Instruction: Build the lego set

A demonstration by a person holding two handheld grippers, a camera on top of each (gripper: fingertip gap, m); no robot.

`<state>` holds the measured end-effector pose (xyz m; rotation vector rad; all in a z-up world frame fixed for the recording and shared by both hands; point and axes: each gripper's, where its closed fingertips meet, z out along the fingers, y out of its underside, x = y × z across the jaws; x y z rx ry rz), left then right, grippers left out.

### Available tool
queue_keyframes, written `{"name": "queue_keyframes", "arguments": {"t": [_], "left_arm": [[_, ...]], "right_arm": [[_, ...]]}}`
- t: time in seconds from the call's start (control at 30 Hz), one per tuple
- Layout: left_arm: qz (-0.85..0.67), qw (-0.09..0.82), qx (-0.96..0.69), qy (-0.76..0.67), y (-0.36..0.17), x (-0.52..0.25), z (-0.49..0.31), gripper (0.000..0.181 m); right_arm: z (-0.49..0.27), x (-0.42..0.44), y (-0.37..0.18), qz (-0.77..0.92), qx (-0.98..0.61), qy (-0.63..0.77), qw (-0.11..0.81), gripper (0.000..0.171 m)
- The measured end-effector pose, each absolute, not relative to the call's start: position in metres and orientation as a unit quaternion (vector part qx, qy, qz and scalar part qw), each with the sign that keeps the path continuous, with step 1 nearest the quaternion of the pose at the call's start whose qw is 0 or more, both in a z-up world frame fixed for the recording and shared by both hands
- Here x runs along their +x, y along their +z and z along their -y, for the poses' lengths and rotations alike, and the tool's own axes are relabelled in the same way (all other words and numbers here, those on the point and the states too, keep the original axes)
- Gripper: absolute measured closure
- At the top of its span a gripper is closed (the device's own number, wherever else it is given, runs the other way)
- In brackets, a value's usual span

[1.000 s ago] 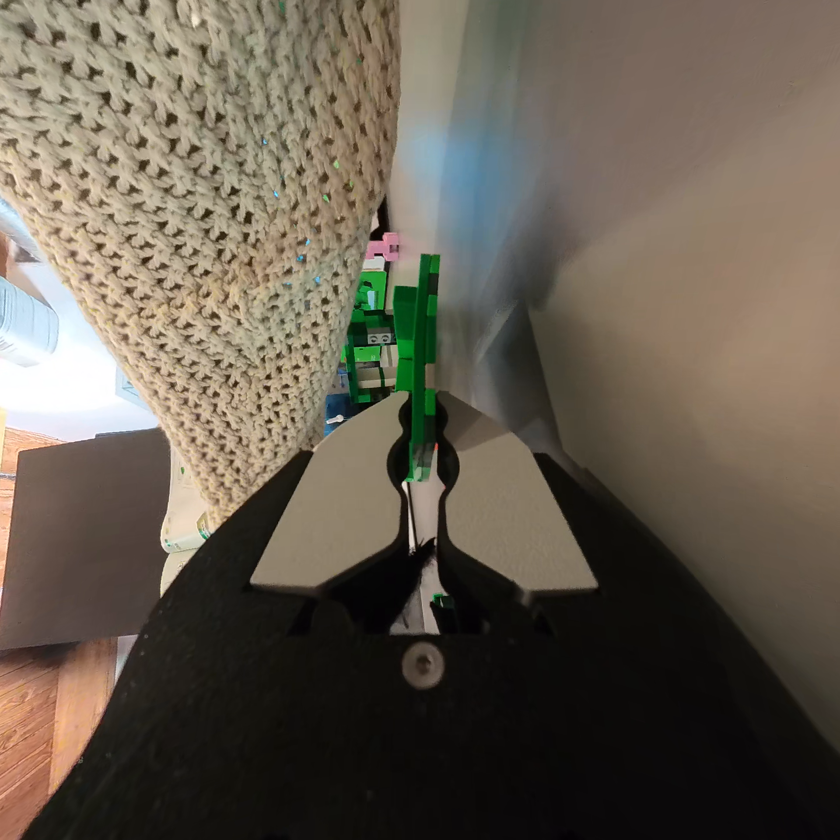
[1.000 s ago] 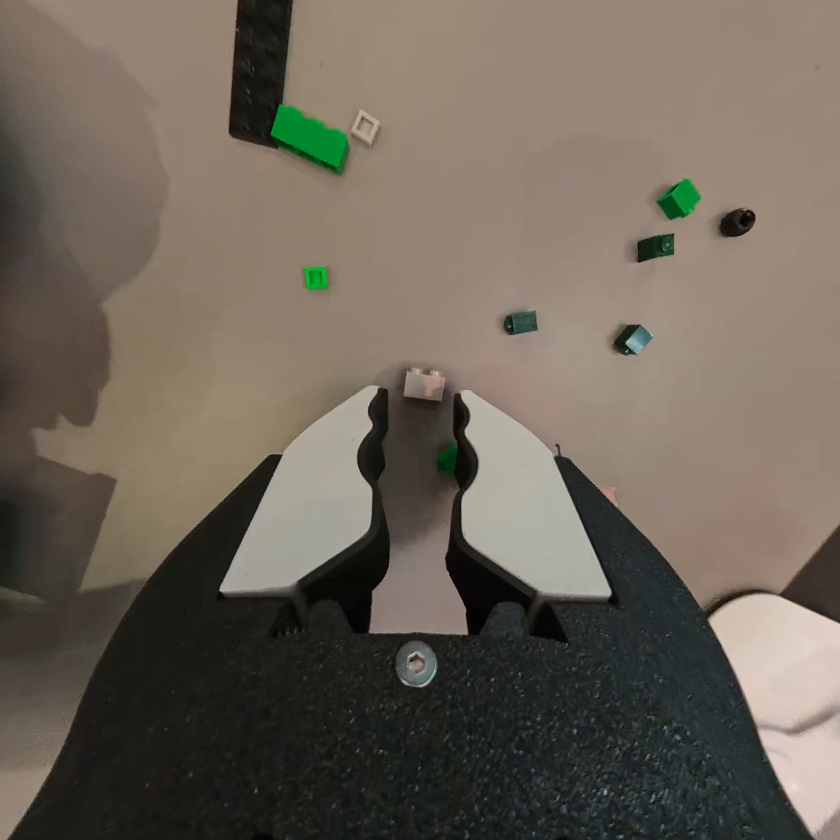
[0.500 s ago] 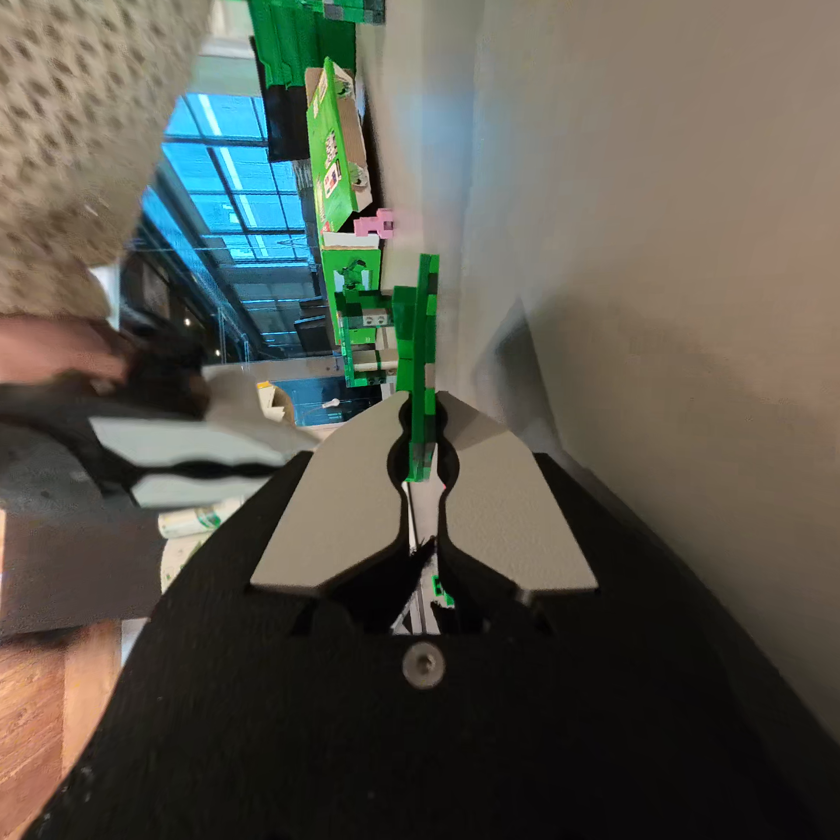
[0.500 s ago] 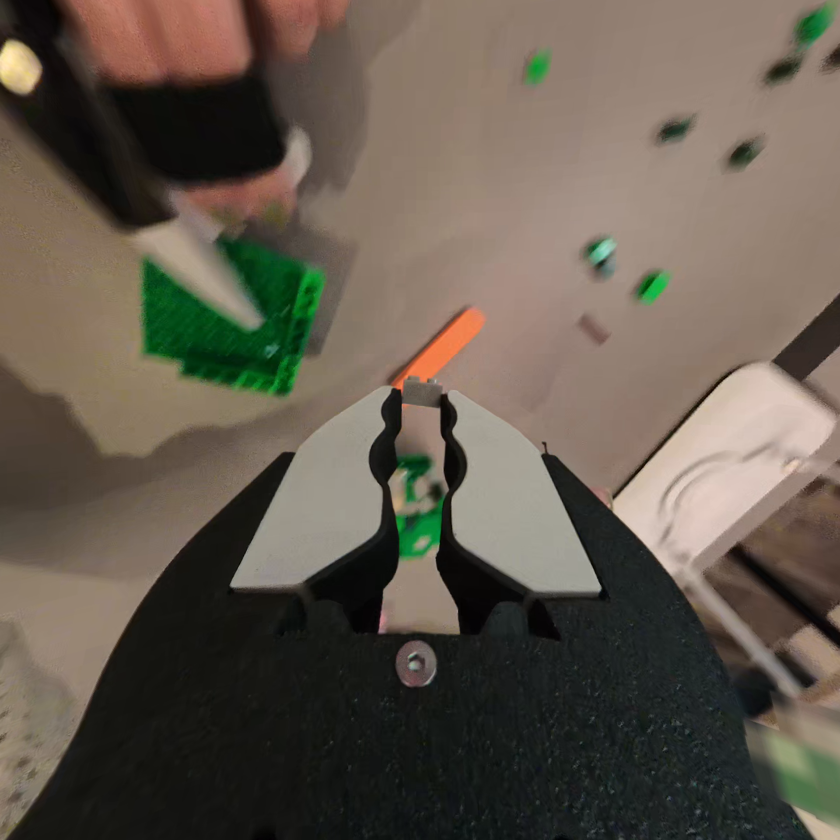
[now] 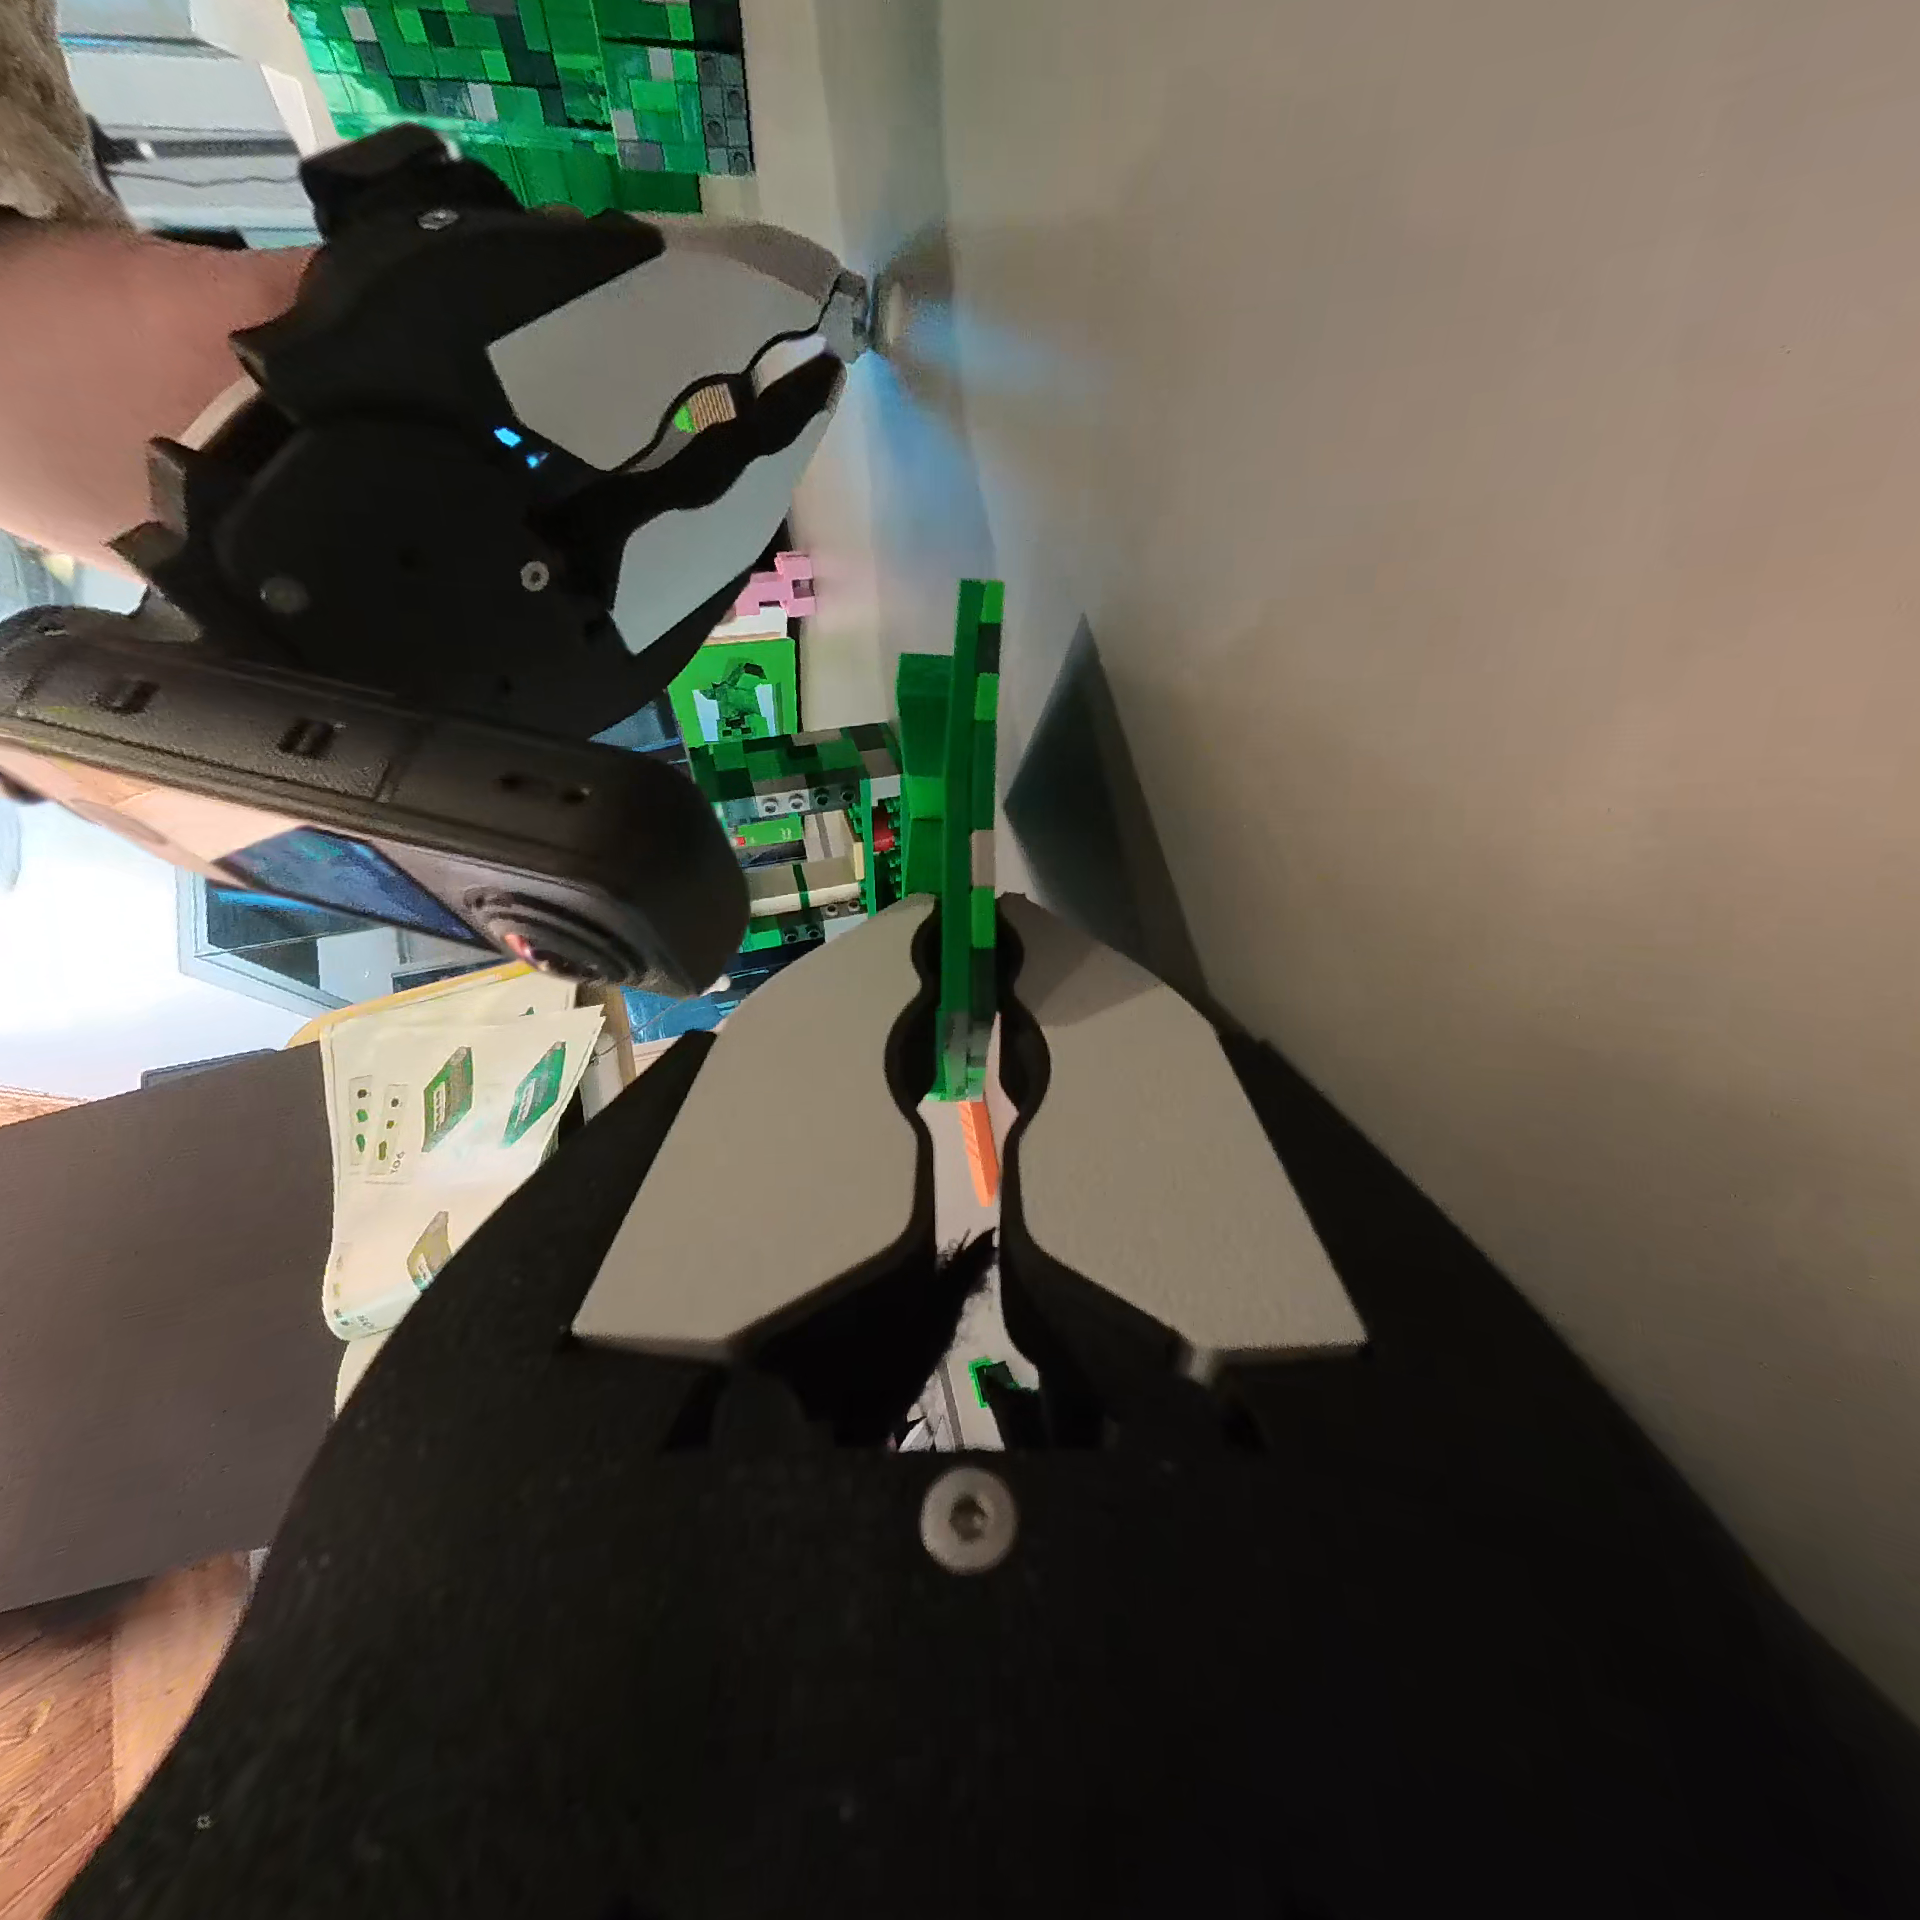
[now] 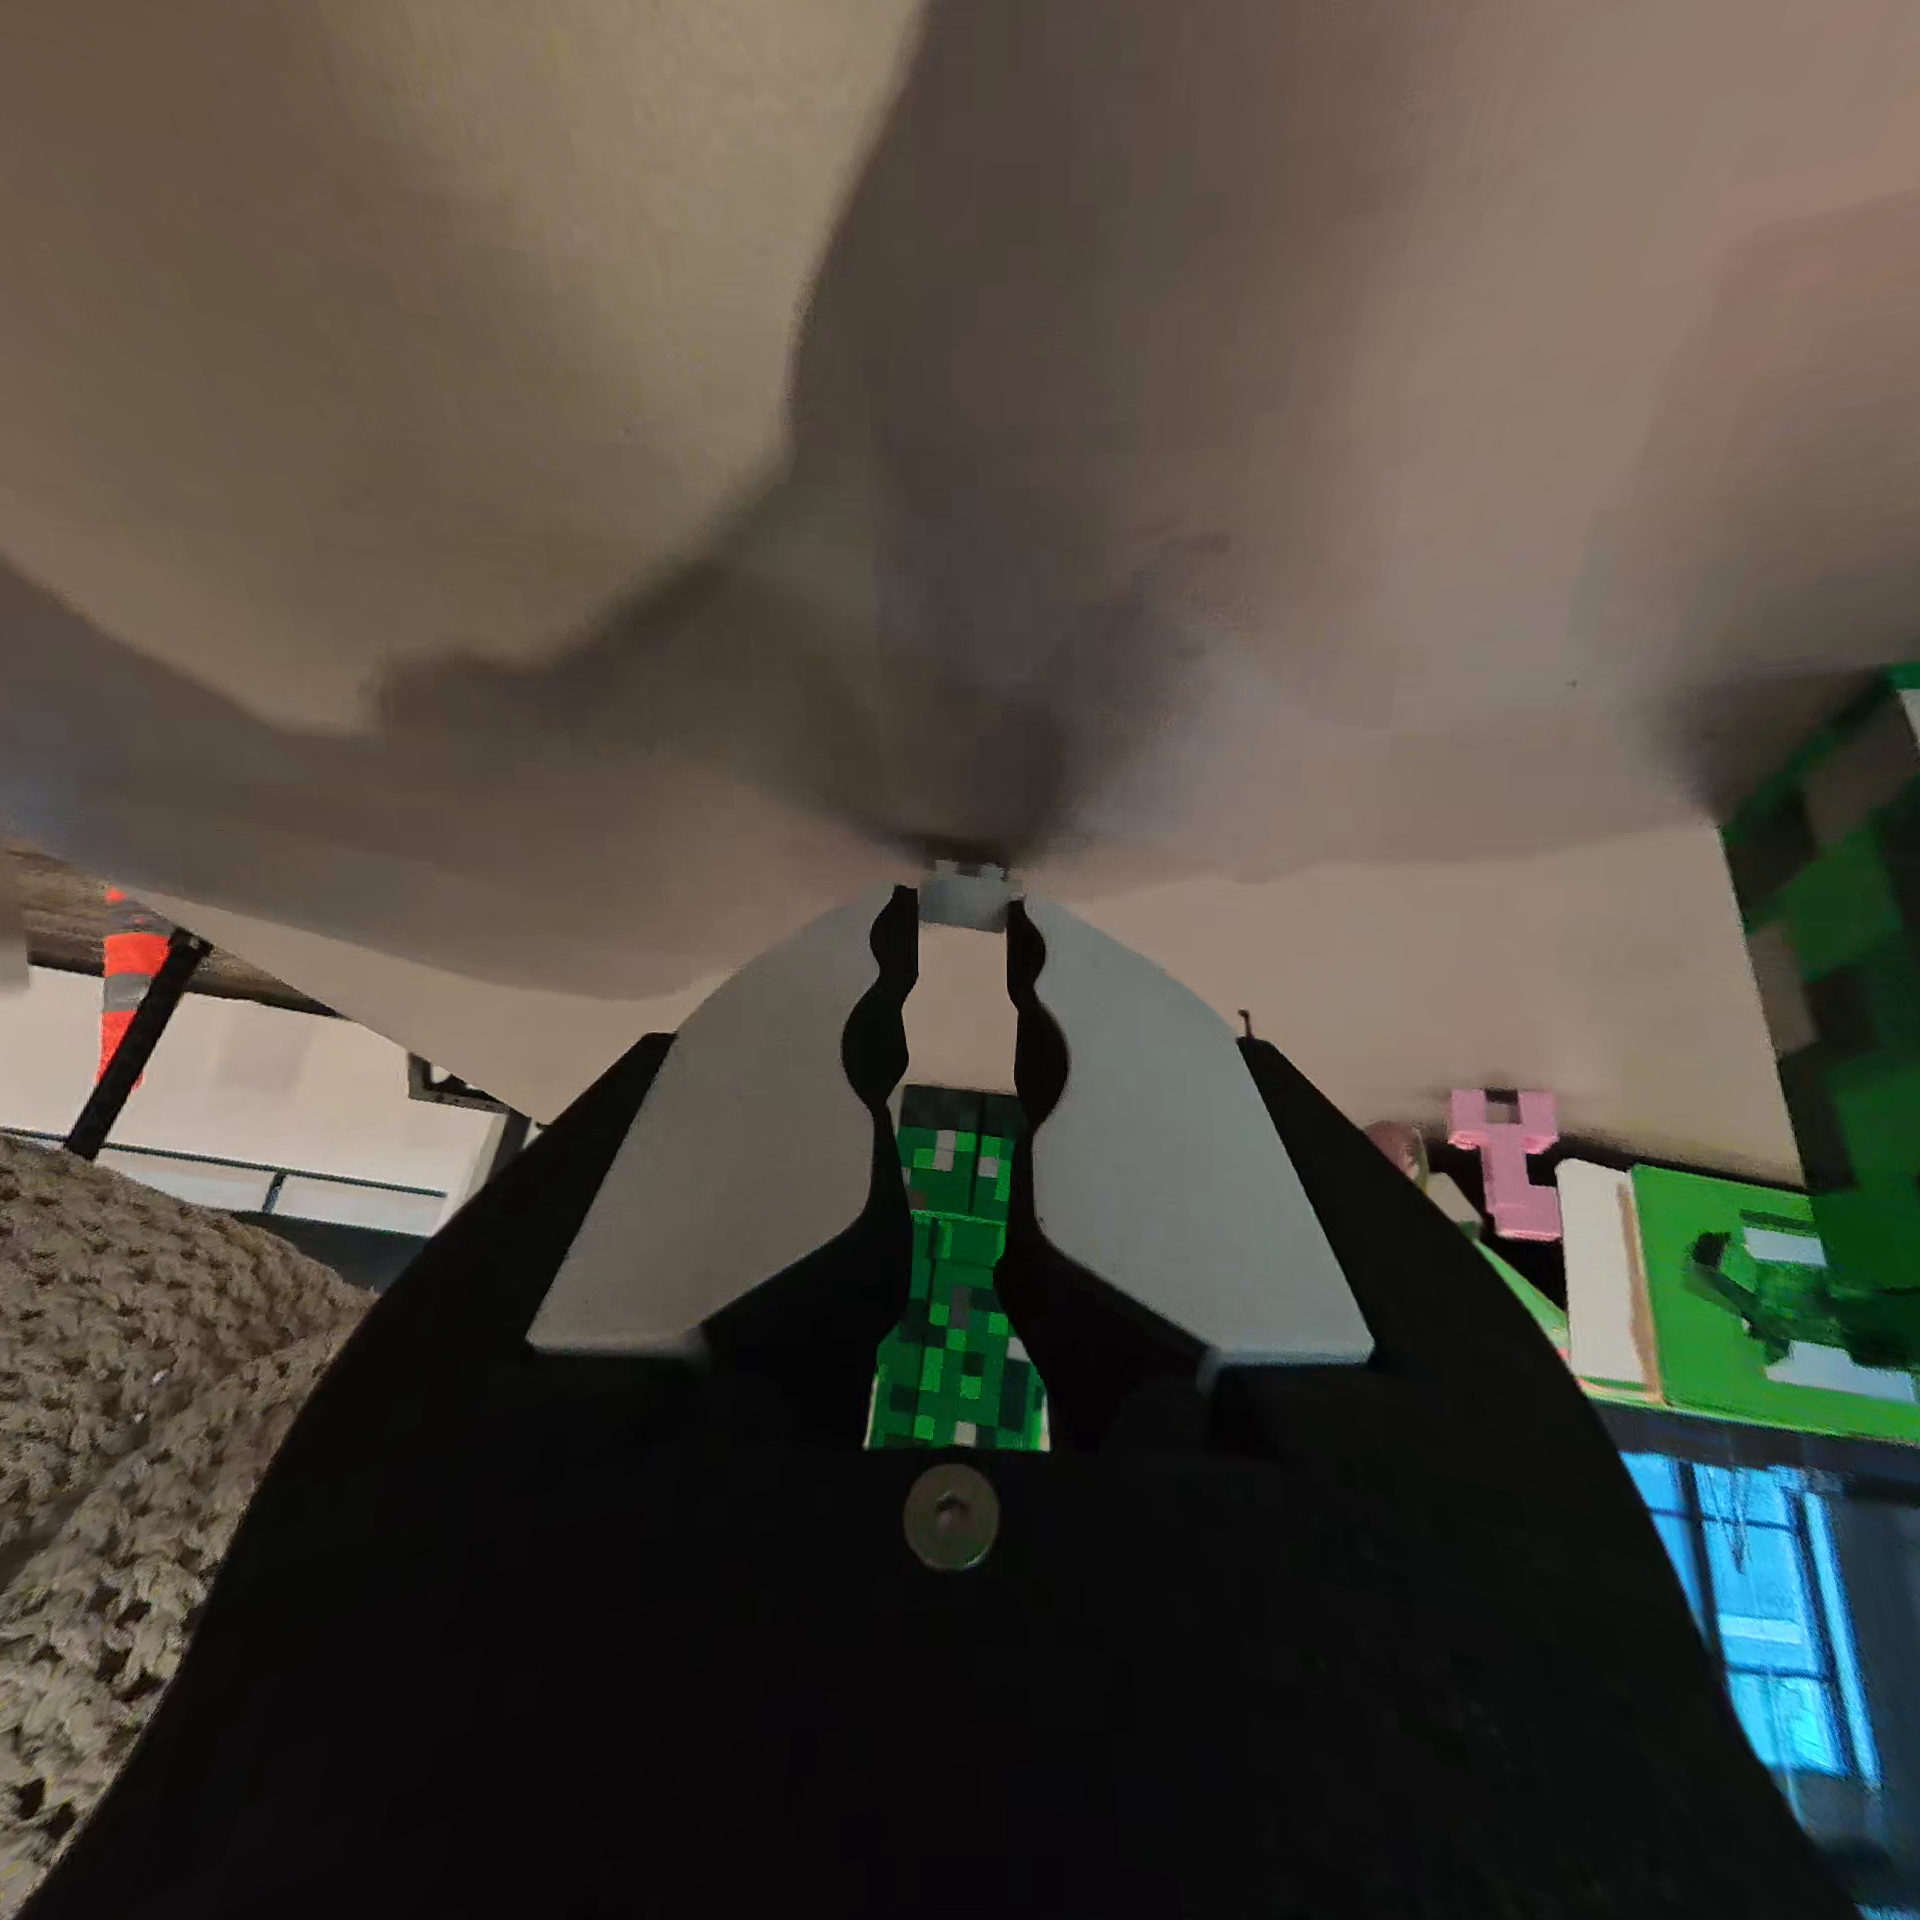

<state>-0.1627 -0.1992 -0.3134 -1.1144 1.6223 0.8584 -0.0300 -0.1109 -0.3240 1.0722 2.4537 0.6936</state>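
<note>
Between the pale fingertips of the left gripper (image 5: 964, 914) stands a flat green plate assembly (image 5: 961, 790), seen edge-on in the left wrist view: the jaws are closed onto its near end, and its stacked layers of bright and darker green, with a small grey patch, run away from the tips toward the far side. A thin orange piece (image 5: 979, 1148) shows in the gap behind the plates, nearer the gripper body. The beige tabletop (image 5: 1455, 623) fills the right of that view, smooth and matte. Farther off on the left, the right gripper (image 5: 840, 335), black and grainy with light grey finger faces, presses its tips against the table, a hand (image 5: 94, 353) behind it. In the right wrist view the right gripper (image 6: 964, 914) pinches a small light grey brick (image 6: 966, 896) at the very tips, jaws drawn in to the brick's width, with the brick's top touching the blurred tabletop. A blocky green pixel-patterned figure (image 6: 961, 1268) shows through the gap between the fingers, and a pink brick piece (image 6: 1507, 1153) sits to the right beside a green box (image 6: 1714, 1288). A partly built green model (image 5: 800, 821) stands beyond the plates, an open instruction booklet (image 5: 447, 1132) lies on the left, and a knitted beige sleeve (image 6: 135, 1403) with an open weave fills the near left corner.
</note>
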Motion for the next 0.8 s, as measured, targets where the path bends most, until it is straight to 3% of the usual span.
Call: {"name": "queue_keyframes", "arguments": {"t": [0.17,0.3,0.67,0.8], "left_arm": [[-0.663,0.477,-0.459,0.349,-0.313,-0.163,0.198,0.175],[-0.658,0.475,-0.465,0.353,-0.312,-0.166,0.196,0.175],[-0.576,0.485,-0.482,0.449,-0.280,-0.163,0.186,0.175],[-0.544,0.482,-0.493,0.478,-0.272,-0.168,0.183,0.175]], "right_arm": [[0.118,-0.035,-0.327,-0.874,0.395,0.216,0.183,0.153],[0.113,-0.033,-0.317,-0.872,0.420,0.204,0.149,0.142],[0.108,-0.032,-0.313,-0.668,0.696,-0.105,-0.241,0.139],[0.117,-0.030,-0.319,-0.566,0.749,-0.163,-0.304,0.144]]}}
